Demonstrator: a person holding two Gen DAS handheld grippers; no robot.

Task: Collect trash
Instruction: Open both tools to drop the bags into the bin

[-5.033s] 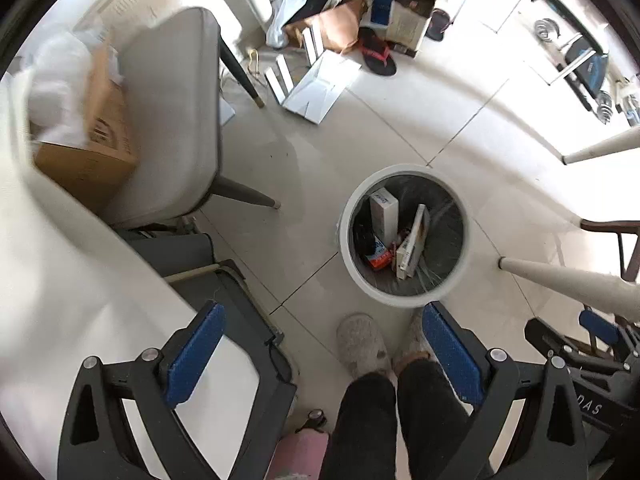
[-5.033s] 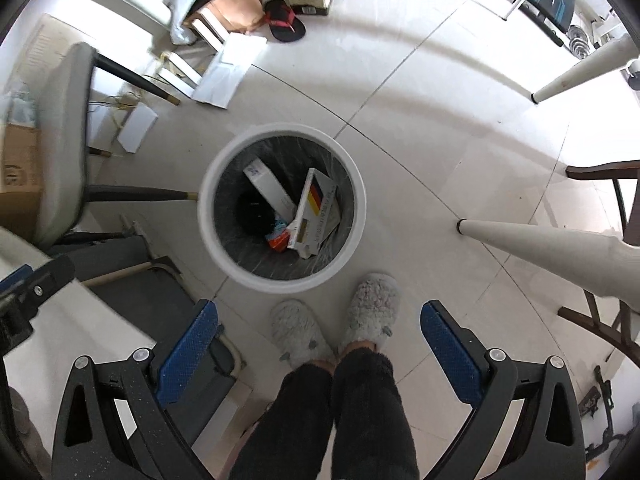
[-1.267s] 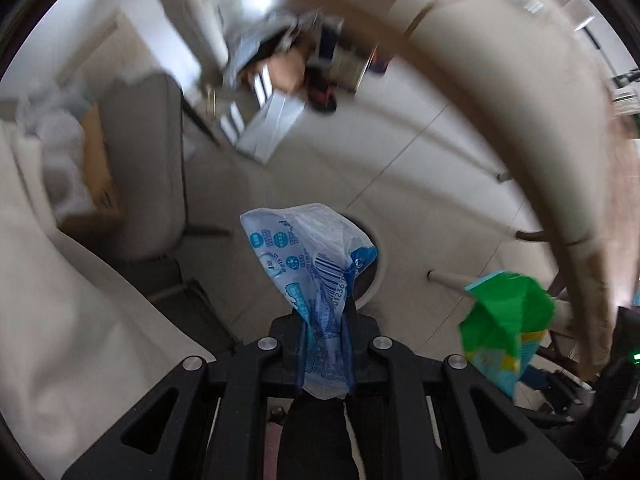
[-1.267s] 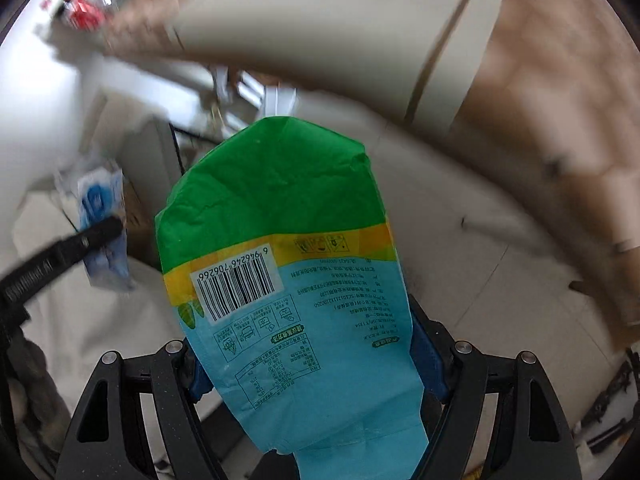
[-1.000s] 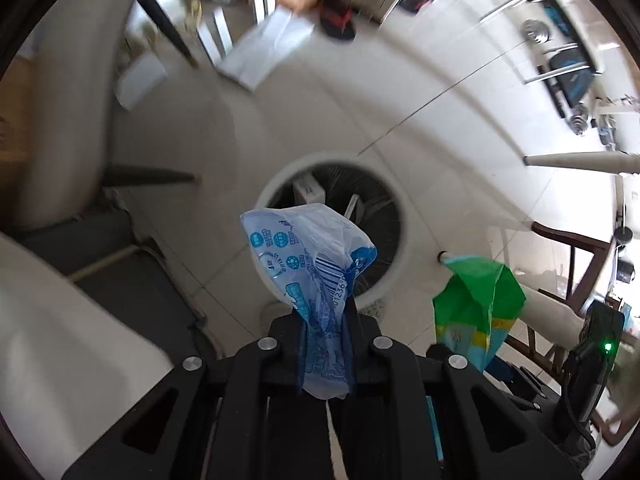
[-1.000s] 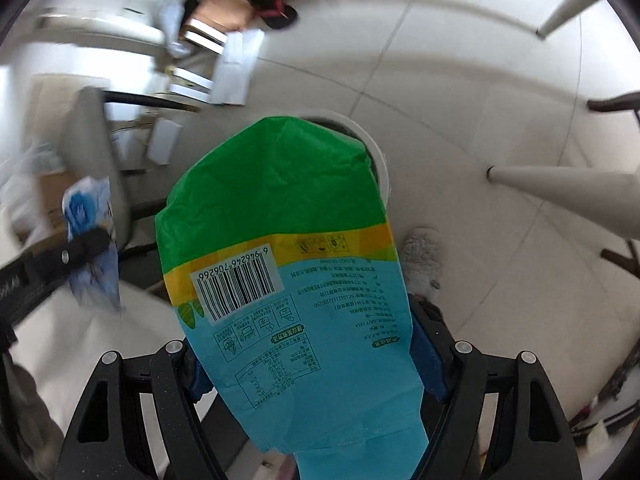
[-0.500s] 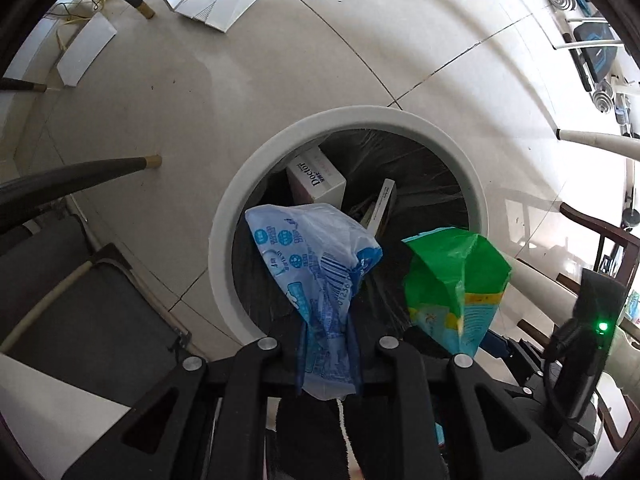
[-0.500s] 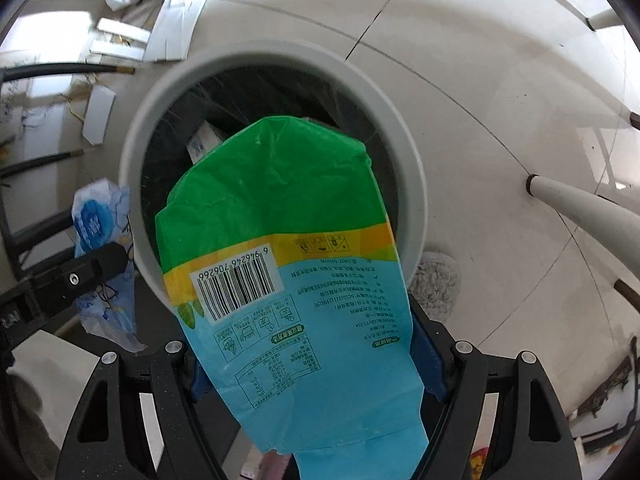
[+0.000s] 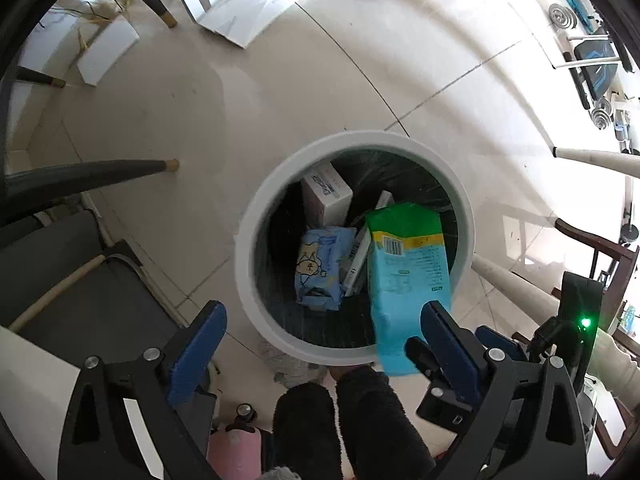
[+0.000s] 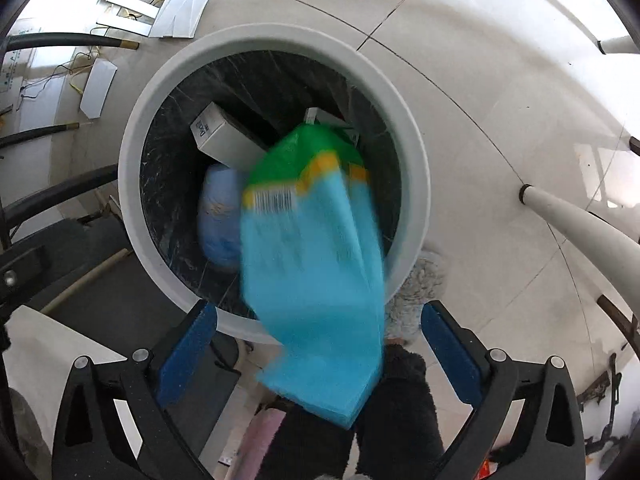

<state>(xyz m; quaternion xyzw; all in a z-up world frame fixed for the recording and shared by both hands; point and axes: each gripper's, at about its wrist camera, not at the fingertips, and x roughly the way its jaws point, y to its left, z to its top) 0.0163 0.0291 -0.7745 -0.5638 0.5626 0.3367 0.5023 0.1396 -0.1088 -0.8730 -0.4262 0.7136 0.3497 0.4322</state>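
The tiled floor (image 9: 248,92) fills both views. At the centre of each stands the white round bin (image 9: 256,216), lined in black. Blurred at the middle of the right wrist view, the green-and-blue bag (image 10: 316,264) hangs over the bin's near rim, touching neither blue pad. The pale blue wrapper (image 9: 320,268) lies inside the bin beside a white box (image 9: 326,196). The right gripper (image 10: 316,332) and left gripper (image 9: 320,332) have jaws opening wide; the left's are empty.
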